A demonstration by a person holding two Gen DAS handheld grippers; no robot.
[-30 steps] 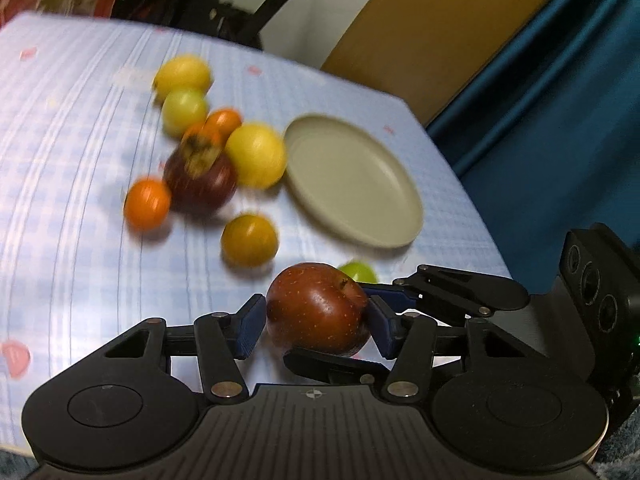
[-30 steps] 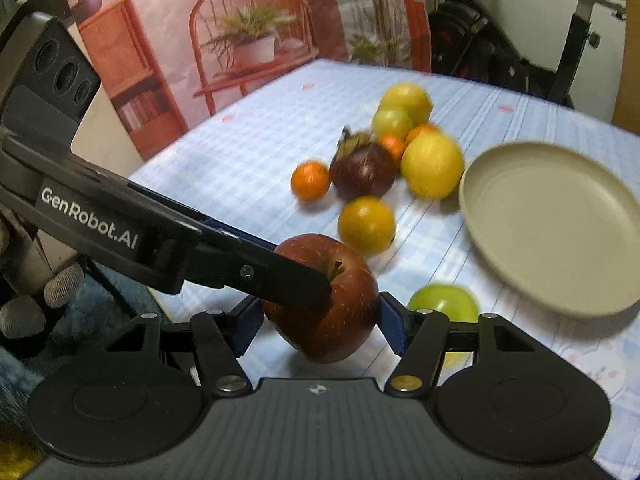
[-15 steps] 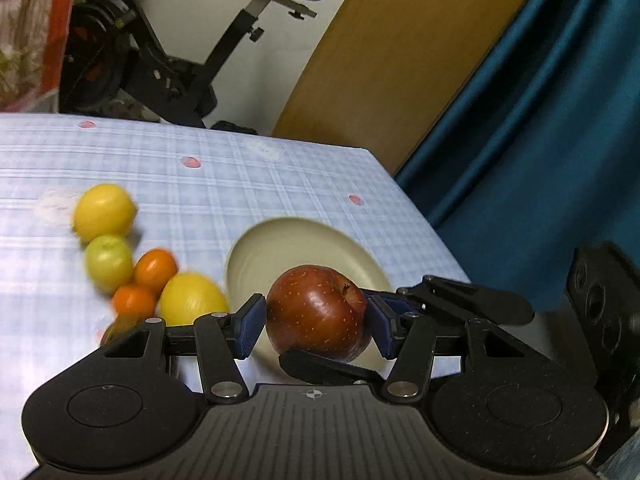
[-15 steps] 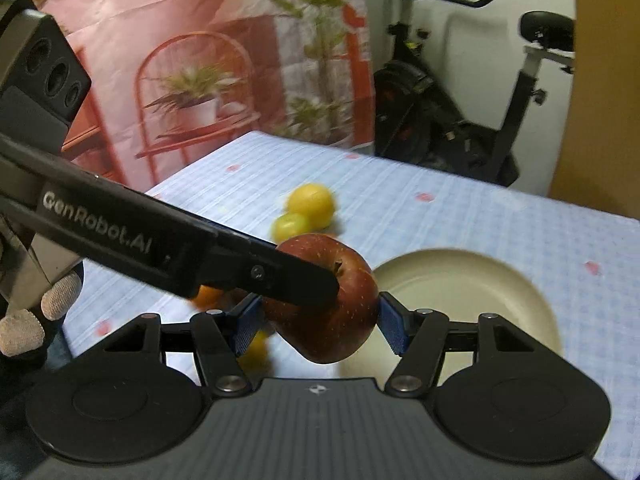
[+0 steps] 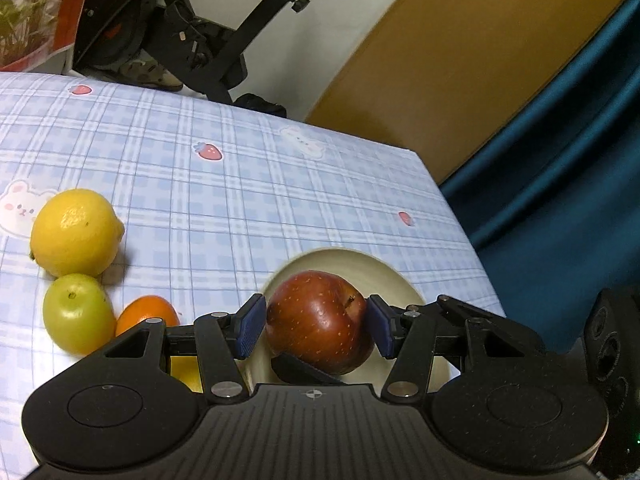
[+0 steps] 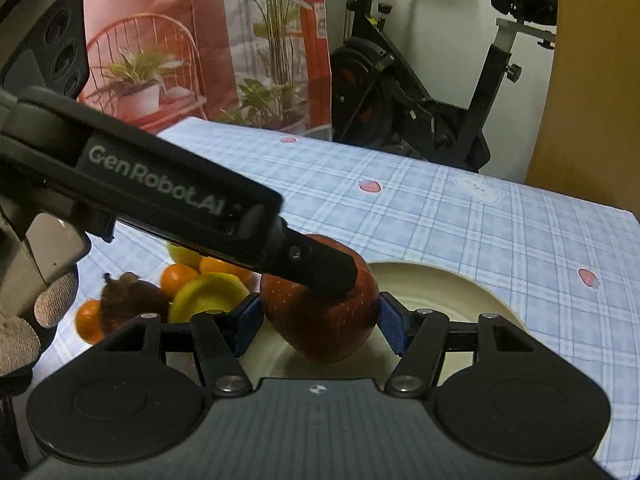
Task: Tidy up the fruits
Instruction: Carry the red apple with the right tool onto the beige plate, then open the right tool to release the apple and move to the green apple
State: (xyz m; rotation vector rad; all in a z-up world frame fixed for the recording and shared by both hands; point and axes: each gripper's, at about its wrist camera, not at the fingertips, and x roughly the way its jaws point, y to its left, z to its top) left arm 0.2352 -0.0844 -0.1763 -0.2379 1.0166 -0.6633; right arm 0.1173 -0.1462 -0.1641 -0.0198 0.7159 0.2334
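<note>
Both grippers, left (image 5: 316, 330) and right (image 6: 320, 320), grasp one red apple (image 5: 320, 322) above the plate (image 5: 394, 276); it seems not to touch. Lemon (image 5: 76, 232) lies far left.

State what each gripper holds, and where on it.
Both the left gripper and the right gripper clamp the same red apple, pads on its opposite sides.

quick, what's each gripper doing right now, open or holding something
Left gripper: shut on the red apple, pads on both sides, over the beige plate.
Right gripper: shut on the same red apple, gripping it crosswise to the left.
</note>
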